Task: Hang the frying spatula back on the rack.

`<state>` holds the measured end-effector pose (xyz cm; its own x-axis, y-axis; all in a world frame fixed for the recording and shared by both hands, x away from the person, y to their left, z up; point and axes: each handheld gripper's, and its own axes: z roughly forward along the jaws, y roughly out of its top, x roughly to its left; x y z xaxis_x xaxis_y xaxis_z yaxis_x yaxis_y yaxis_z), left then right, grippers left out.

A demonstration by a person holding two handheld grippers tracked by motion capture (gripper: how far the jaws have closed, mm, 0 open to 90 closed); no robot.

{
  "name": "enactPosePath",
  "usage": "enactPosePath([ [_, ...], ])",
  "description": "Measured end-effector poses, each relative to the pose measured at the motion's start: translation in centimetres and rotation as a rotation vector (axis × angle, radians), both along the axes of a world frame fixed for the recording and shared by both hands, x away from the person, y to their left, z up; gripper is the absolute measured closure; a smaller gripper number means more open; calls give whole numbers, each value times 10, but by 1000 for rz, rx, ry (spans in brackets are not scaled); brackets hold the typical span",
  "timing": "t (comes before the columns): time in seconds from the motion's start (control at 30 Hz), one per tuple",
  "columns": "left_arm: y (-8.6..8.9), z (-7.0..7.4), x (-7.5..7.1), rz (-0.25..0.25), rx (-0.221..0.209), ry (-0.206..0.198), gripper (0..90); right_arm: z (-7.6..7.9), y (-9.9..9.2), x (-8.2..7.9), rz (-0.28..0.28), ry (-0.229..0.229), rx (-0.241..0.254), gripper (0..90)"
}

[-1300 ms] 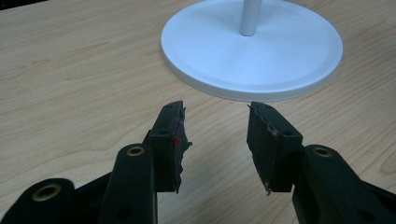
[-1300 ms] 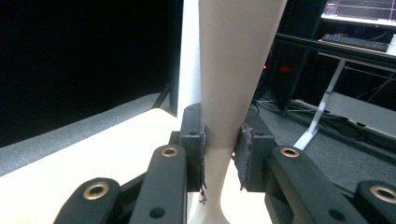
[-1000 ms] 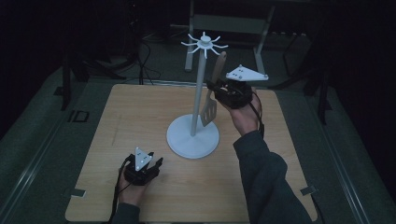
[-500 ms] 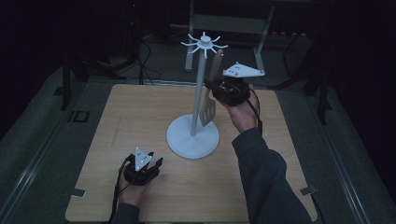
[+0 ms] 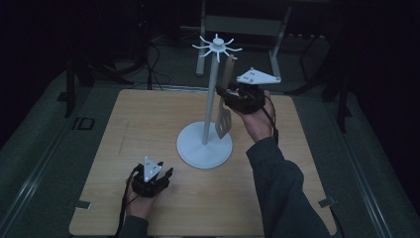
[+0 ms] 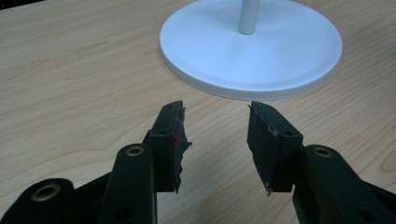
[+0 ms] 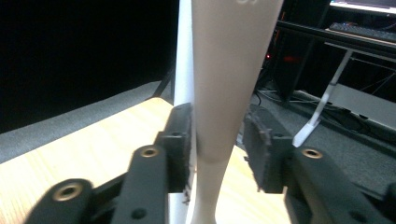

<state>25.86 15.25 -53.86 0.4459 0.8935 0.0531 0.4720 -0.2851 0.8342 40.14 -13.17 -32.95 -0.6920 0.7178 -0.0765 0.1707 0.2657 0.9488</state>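
Progress looks partial: left gripper [image 5: 157, 179] rests idle on the table [image 5: 124, 124], jaws apart, empty. White stand [image 5: 205, 148] rises mid-table, its pole crowding the spatula [image 5: 224, 121] — hanging (apparently) from a top hook, right gripper [image 5: 227, 97] jaws straddling its handle, a gap showing on one side, not yet withdrawn.

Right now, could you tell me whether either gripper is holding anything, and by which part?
The right gripper flanks the spatula's handle, but a gap shows at one jaw, so a hold cannot be confirmed. The left gripper is open and empty.
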Motion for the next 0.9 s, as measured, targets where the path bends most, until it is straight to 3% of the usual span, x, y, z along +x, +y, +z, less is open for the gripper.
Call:
enactPosePath([
  [0.03, 0, 0, 0, 0, 1, 0, 562, 0, 0, -2, -3, -6, -13, 545],
  [0.33, 0, 0, 0, 5, 7, 2, 547, -4, -3, -6, -21, 0, -12, 339],
  [0.77, 0, -1, 1, 14, 9, 3, 520, -13, -12, -16, -18, 15, -1, 250],
  [0.9, 4, -2, 4, 23, 14, 21, 504, -23, -24, -26, -8, 24, 0, 232],
])
